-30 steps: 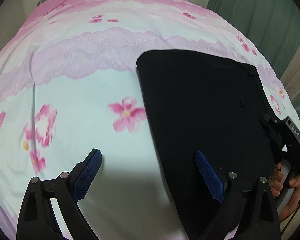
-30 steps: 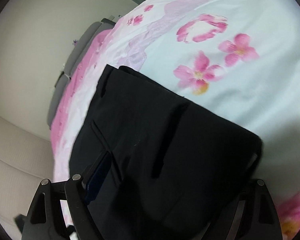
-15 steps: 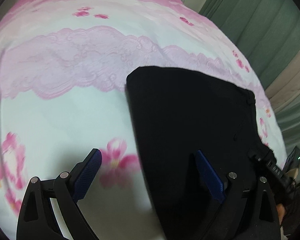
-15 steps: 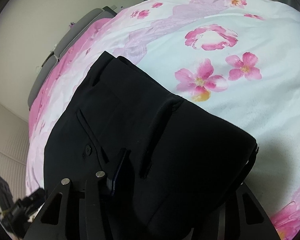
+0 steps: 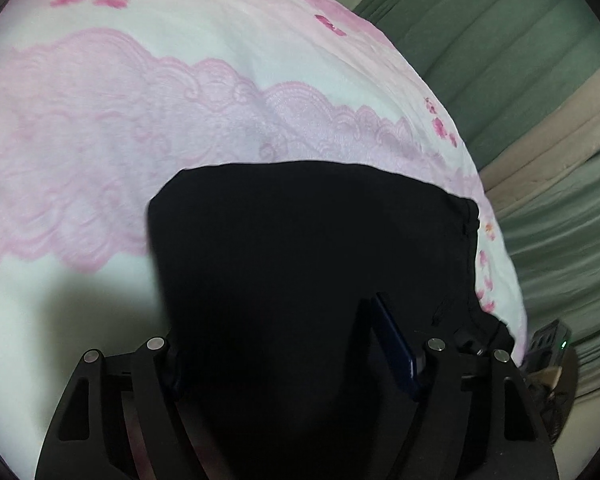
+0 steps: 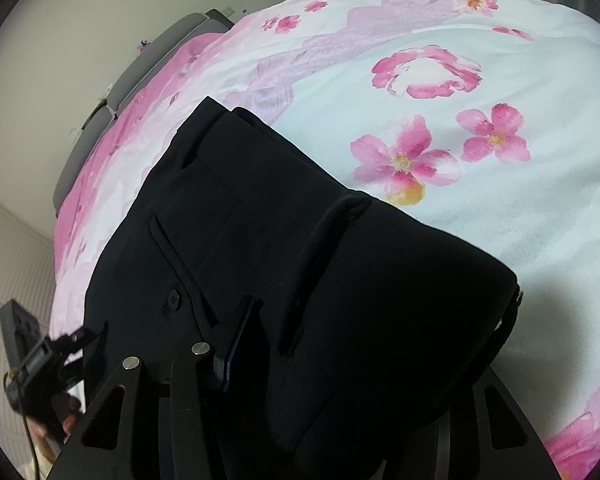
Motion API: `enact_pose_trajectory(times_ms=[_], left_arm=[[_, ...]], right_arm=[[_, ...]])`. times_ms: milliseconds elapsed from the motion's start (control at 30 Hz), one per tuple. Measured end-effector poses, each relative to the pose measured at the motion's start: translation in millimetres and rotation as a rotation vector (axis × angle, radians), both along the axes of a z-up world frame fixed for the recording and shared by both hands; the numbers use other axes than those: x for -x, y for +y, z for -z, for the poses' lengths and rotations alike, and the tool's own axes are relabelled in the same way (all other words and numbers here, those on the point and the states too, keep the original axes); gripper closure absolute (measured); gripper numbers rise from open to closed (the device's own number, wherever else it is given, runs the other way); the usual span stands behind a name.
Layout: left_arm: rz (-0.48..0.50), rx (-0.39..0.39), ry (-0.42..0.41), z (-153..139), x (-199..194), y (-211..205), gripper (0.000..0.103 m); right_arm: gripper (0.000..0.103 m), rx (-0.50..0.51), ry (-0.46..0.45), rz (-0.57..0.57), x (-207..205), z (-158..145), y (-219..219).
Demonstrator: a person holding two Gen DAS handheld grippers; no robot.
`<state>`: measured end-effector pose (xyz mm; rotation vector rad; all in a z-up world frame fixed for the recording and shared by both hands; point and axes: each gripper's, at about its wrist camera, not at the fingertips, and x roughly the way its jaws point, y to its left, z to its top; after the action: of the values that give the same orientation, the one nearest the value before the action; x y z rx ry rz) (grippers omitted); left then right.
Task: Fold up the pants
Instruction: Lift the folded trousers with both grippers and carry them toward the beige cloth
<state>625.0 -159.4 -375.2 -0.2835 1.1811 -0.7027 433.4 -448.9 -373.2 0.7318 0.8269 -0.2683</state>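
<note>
Pants (image 5: 300, 260) hiding, seemingly, both gripper pads

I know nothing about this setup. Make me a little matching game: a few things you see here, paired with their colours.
Things:
1. pants
2. curtain
3. bedspread
4. pad on the left gripper's fingers

Colours:
A. green
B. blue
C. black
D. white with pink flowers

Pairs: 1-C, 2-A, 3-D, 4-B
</note>
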Motion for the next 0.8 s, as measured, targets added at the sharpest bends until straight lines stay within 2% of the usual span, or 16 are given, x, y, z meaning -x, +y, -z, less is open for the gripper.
enact_pose_trajectory(times_ms=[67,233,267,400,500,633,800], left_arm=[[-0.001,-0.007,0.026,1,-6,-5,0.031],[-0.027,-0.024,0.067,-2,-6,2,0.053],[-0.032,-0.025,0.07,-4,-5,4,0.058],[-0.025,-0.039,0.028,-28,4,3,0.076],[-0.003,-0.057,-0.015,-52,14,-5,0.081],[0.035,-0.093,-0.053,-81,32,-12,0.082],[0.078,-0.126,-0.059,-111,61,-12,0.083]], right_arm=[[0.054,0.009,0.005,-0.008,-4,0,0],[0.057,0.015,0.03,-0.005,-7,-3,0],[0.06,0.016,0.035,-0.003,-7,-6,1],[0.07,0.041,0.044,-0.018,-6,-23,9],[0.075,0.052,0.026,-0.035,-1,-39,15],[0.077,0.065,0.004,-0.066,4,-66,23],[0.078,0.105,0.005,-0.123,18,-102,41]])
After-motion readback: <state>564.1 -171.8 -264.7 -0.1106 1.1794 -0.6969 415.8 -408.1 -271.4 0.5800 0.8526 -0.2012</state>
